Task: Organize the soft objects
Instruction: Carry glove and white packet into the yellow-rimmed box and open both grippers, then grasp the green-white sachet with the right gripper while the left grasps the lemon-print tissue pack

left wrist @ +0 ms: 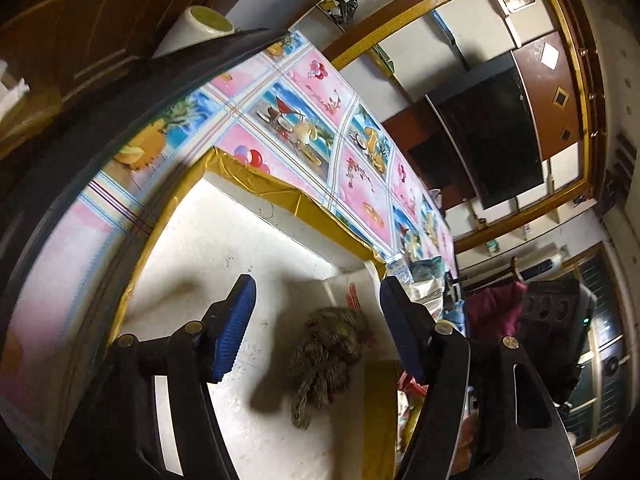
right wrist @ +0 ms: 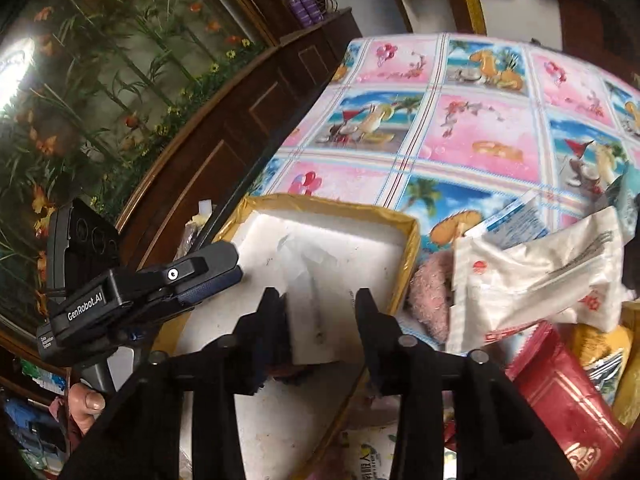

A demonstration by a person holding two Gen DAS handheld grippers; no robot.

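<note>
A white foam box with a gold-taped rim stands on the patterned tablecloth. A brown fuzzy soft bundle lies on the box floor. My left gripper hangs above it, open, with its blue pads clear of it on both sides. From the right wrist view the left gripper reaches in over the box's left rim. My right gripper is over the box, open. A flat white piece sits between its fingers; it leans on the left finger and stands apart from the right one.
Beside the box on the right lies a pile: a pink fluffy item, a white plastic packet with red print, a red packet. A dark wooden cabinet borders the table on the left. A thumb grips the left tool's handle.
</note>
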